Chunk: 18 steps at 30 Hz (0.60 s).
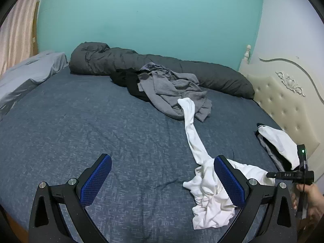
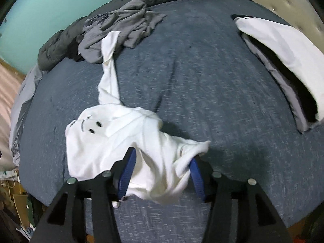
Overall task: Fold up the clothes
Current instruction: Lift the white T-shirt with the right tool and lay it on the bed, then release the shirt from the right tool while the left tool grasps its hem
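A white long-sleeved garment [image 1: 210, 194] lies crumpled on the blue bed sheet [image 1: 81, 121]. One of its sleeves [image 1: 190, 121] stretches away to a grey clothes pile [image 1: 174, 93]. My left gripper [image 1: 163, 159] is open above the sheet, with the white cloth against the outside of its right finger [image 1: 226, 180] and nothing between the pads. In the right wrist view the white garment [image 2: 105, 141] shows a small dark print. It drapes loosely over and between the jaws of my right gripper [image 2: 163, 156], which stand apart.
A folded stack of white, black and grey clothes [image 1: 277, 141] lies by the cream padded headboard [image 1: 283, 101]. A rolled dark duvet [image 1: 121, 60] runs along the teal wall and a grey pillow [image 1: 30, 73] sits at the left. A person's hand [image 1: 311, 196] shows at the right edge.
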### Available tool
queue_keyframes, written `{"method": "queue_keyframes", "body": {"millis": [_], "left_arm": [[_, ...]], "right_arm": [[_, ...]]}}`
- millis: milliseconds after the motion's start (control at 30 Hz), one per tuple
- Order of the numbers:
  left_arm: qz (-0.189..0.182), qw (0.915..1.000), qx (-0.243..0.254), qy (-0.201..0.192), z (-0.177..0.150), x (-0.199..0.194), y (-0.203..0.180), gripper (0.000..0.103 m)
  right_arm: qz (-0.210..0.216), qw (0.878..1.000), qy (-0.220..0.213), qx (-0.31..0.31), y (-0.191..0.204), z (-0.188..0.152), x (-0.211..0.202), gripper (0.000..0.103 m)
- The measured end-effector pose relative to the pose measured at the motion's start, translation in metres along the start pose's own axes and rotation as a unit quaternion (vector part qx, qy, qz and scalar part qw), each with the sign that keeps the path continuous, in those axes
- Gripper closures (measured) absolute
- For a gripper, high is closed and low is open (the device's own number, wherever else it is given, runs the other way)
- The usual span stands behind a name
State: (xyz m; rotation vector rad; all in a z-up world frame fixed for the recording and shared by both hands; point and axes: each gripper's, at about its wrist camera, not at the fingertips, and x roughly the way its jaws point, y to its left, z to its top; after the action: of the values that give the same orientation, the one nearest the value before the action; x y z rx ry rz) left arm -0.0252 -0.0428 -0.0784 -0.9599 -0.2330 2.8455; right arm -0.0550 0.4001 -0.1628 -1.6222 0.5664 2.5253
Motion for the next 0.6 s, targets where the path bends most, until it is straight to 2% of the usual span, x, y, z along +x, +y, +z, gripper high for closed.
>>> {"method": "queue_keyframes", "body": {"millis": [133, 200, 267, 333, 467, 600], "left_arm": [[0.000, 1.0000, 0.003, 0.001, 0.000, 0.001, -0.001, 0.000], [0.001, 1.0000, 0.005, 0.002, 0.000, 0.002, -0.001, 0.000], [0.001, 0.9999, 0.008, 0.006, -0.001, 0.005, -0.001, 0.000], [-0.001, 0.9998, 0.013, 0.013, -0.003, 0.010, -0.004, 0.000], [-0.012, 0.9988, 0.023, 0.041, -0.006, 0.029, -0.010, 0.000], [-0.042, 0.9959, 0.034, 0.072, -0.007, 0.063, -0.027, 0.000]], "right_arm": [[0.016, 0.999, 0.004, 0.042, -0.016, 0.002, -0.002, 0.045], [0.021, 0.998, 0.031, 0.043, -0.015, 0.001, 0.007, 0.037], [-0.003, 0.998, 0.059, 0.029, -0.010, -0.001, 0.017, 0.037], [-0.014, 0.998, 0.051, 0.036, -0.012, -0.002, 0.017, 0.037], [-0.006, 0.996, 0.051, 0.071, -0.027, -0.001, 0.020, 0.037], [0.006, 0.996, 0.054, 0.064, -0.029, 0.000, 0.022, 0.037]]}}
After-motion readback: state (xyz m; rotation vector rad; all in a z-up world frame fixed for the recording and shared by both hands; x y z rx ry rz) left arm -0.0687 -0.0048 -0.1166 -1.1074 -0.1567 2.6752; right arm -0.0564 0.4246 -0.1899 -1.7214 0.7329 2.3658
